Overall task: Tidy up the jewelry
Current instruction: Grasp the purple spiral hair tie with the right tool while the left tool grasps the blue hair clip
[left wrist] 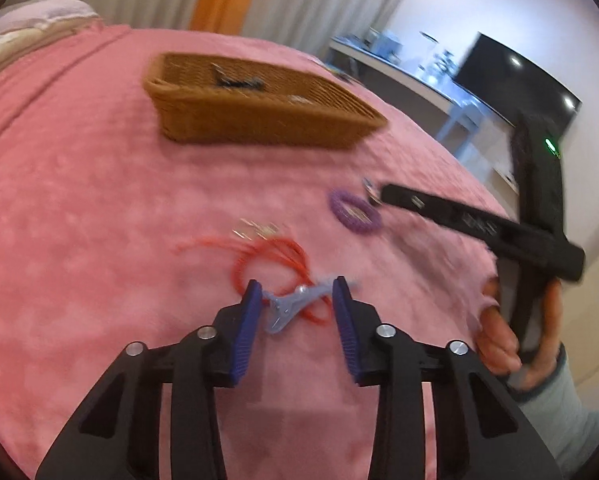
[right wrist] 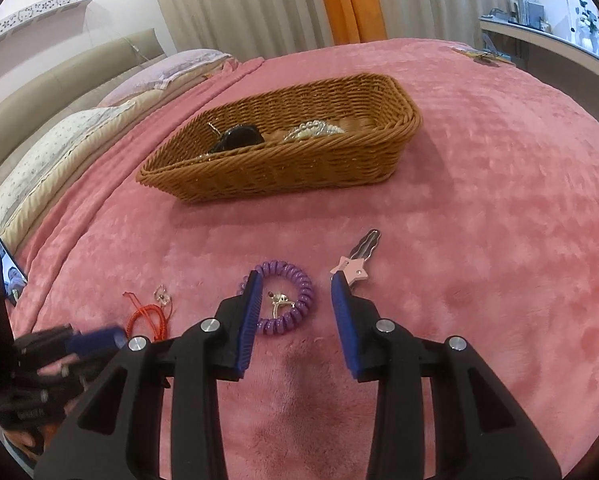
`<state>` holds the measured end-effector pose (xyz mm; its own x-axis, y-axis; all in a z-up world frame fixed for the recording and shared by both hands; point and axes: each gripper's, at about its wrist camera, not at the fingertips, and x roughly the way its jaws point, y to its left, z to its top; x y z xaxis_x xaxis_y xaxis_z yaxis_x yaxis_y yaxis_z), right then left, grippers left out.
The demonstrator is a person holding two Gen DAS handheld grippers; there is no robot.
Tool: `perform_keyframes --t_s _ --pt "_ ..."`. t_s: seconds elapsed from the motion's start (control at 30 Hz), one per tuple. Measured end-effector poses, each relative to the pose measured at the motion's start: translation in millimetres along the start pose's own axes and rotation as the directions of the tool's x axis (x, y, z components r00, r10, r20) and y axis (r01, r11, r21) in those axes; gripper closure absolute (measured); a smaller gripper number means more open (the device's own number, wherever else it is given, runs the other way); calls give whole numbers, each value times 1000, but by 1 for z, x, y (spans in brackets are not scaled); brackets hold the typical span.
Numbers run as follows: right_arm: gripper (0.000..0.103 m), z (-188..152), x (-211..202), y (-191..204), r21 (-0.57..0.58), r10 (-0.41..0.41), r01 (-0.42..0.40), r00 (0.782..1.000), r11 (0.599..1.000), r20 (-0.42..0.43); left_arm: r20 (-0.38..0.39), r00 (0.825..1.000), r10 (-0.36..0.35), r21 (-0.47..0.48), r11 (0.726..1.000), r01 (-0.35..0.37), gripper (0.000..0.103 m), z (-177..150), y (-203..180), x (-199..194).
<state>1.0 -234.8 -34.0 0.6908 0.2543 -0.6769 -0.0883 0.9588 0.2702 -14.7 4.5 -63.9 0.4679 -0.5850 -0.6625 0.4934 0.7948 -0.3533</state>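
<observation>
A: Looking down my left gripper (left wrist: pixel 295 290), I have its blue pads spread wide with nothing between them. A pale blue hair clip (left wrist: pixel 295 304) lies on the pink blanket (left wrist: pixel 99 200) in the gap, resting across a red cord bracelet (left wrist: pixel 271 264).

B: And your right one?

A: My right gripper (right wrist: pixel 293 282) is released too, jaws apart, hovering low over the blanket. Its left pad covers the edge of a purple spiral hair tie (right wrist: pixel 295 300); a small gold ring (right wrist: pixel 279 302) sits inside that coil. Touching the right pad's tip is a pink star hair clip (right wrist: pixel 355 266).

B: Where do the pieces go?

A: A wicker basket (right wrist: pixel 283 168) stands farther up the bed, well apart from both grippers. It already holds a black hair claw (right wrist: pixel 239 138) and some pale beaded pieces I can't make out clearly.

B: Anything crowding you?

A: The red cord is tangled under the blue clip, and a small clear trinket (right wrist: pixel 162 295) lies just beside it. A phone (right wrist: pixel 7 276) is propped at the blanket's left edge. Pillows (right wrist: pixel 59 140) lie beyond the basket.
</observation>
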Motion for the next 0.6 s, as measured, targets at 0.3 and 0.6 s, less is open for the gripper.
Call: perform_keyframes --t_s 0.3,0.6 --pt "70 0 1 -6 24 24 -23 999 999 -22 -73 987 -143 38 989 146 76 -28 -32 -7" --pt "70 -1 1 -17 48 46 -43 997 998 -55 -78 996 -31 139 989 42 62 -14 -49 8"
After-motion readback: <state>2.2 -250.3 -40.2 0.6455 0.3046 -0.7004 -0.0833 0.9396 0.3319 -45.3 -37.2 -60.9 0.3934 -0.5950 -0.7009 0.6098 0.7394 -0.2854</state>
